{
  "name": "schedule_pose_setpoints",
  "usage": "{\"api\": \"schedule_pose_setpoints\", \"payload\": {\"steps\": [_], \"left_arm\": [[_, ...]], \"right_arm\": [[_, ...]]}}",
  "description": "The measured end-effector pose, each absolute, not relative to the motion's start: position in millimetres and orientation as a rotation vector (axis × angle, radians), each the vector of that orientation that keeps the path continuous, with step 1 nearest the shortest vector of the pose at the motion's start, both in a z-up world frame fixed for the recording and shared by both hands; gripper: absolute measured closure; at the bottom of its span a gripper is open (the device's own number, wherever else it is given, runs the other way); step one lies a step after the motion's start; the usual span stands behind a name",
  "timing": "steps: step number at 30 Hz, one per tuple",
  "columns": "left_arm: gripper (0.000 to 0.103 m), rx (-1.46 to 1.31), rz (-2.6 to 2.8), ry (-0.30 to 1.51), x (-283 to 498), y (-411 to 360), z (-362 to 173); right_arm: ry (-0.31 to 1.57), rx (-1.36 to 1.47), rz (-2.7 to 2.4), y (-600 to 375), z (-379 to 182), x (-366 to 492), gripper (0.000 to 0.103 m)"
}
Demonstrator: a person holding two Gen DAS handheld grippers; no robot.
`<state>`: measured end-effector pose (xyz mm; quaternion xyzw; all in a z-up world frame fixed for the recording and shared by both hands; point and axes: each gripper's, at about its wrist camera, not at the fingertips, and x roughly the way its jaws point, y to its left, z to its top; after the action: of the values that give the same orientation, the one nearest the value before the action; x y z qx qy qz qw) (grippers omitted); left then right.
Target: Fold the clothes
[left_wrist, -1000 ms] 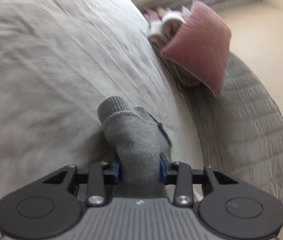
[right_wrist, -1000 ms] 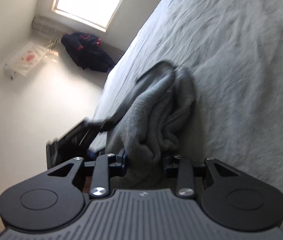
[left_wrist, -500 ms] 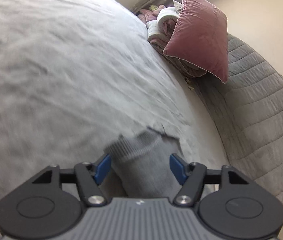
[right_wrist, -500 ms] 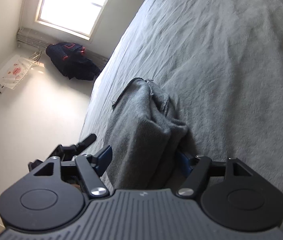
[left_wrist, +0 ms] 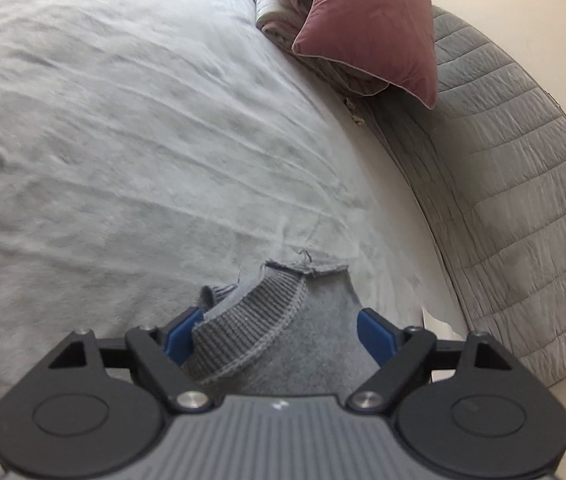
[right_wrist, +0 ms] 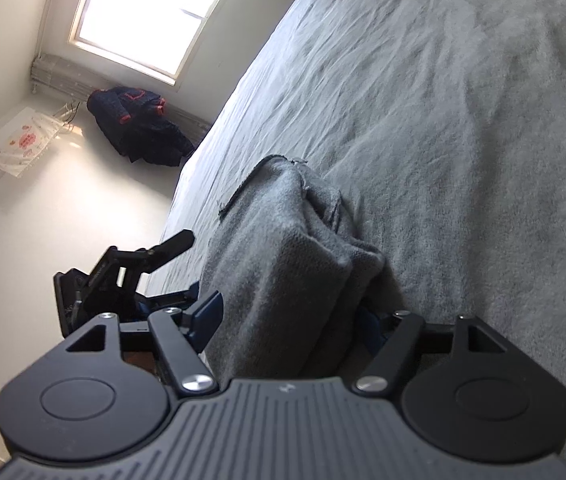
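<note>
Grey sweater (left_wrist: 303, 320), bunched and judged barely folded, was laid at the bed's (left_wrist: 123, 140) near edge between left gripper (left_wrist: 279, 332), jaws opening, and right gripper (right_wrist: 291, 320), jaws spread, unpinched.

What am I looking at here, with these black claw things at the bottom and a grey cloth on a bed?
These are no robot arms: a person holds a two-finger gripper in each hand, each with a camera looking along its fingers. One picture comes from the left gripper, the other from the right gripper. Both hover over a grey sweater lying on a bed, which is being folded. The left gripper's jaws are opening, with the sweater's ribbed edge between its blue pads but no longer squeezed. The right gripper's jaws stand open around a bunched part of the sweater. A pink pillow leans against the headboard; a dark jacket lies under the window.
</note>
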<state>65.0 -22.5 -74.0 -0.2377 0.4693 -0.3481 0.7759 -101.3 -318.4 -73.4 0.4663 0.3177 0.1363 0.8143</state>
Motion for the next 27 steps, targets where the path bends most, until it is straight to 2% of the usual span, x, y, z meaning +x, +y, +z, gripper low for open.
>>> {"api": "schedule_pose_setpoints", "payload": {"steps": [6,7,8,10,12,15,21,27], "left_arm": [[0.020,-0.519,-0.742,1.020,65,-33,-80],[0.021,-0.520,-0.740,1.016,65,-34,-81],[0.027,-0.519,-0.736,1.016,64,-35,-82],[0.038,-0.512,-0.724,1.025,64,-37,-83],[0.053,-0.507,-0.707,1.027,63,-37,-82],[0.065,-0.577,-0.676,1.029,60,-32,-85],[0.076,-0.642,-0.675,0.985,61,-38,-71],[0.077,-0.636,-0.739,0.968,87,-88,-42]], "right_arm": [[0.656,1.053,0.275,-324,-76,-100,0.030],[0.657,1.057,0.277,-324,-76,-100,0.034],[0.661,1.058,0.277,-325,-76,-99,0.038],[0.673,1.067,0.272,-326,-79,-99,0.056],[0.680,1.089,0.271,-329,-80,-99,0.059],[0.678,1.088,0.276,-331,-76,-100,0.061],[0.639,1.033,0.264,-331,-55,-103,0.064],[0.650,0.988,0.176,-358,-20,-100,0.065]]}}
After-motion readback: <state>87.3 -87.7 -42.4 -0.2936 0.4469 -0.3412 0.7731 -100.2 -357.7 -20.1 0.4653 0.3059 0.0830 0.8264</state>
